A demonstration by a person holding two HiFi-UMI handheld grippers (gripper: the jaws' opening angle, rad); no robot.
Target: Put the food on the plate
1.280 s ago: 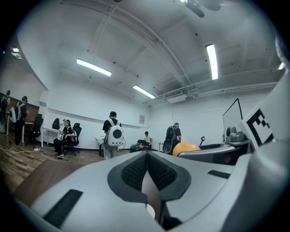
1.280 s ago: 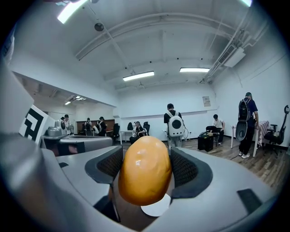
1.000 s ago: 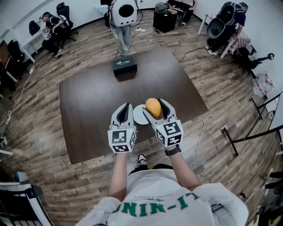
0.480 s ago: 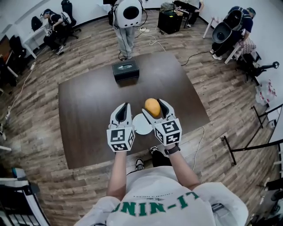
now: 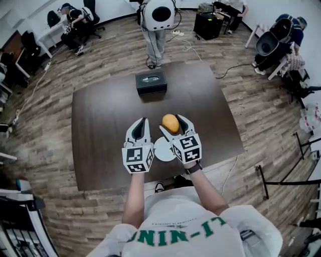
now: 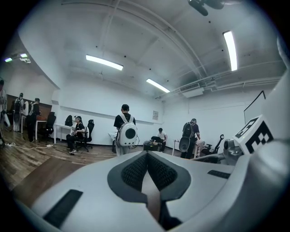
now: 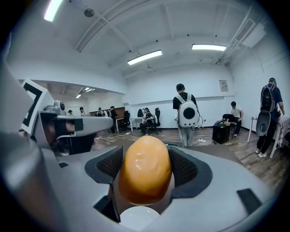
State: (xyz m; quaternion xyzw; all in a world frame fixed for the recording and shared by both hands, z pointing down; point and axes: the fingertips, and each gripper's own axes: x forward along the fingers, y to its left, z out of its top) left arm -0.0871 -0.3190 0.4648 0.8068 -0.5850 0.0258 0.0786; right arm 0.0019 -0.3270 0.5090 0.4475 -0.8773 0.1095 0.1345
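Note:
An orange, egg-shaped piece of food (image 5: 171,123) (image 7: 145,169) sits clamped between the pads of my right gripper (image 5: 173,126) (image 7: 145,170), held up above the table. A small white round plate (image 5: 163,149) lies on the dark table just below and behind the food, between my two grippers; its rim (image 7: 138,218) shows under the food in the right gripper view. My left gripper (image 5: 140,124) (image 6: 146,174) hovers to the left of the plate, its jaws shut with nothing between them.
A black box (image 5: 151,82) stands at the far side of the brown table (image 5: 105,125). A person with a white backpack (image 5: 159,14) stands beyond the far edge. Other people, chairs and cables are spread around the wooden floor.
Both grippers have drifted slightly forward over the table, the right one still carrying the food. The plate now shows more behind the food. The jaws have not changed.

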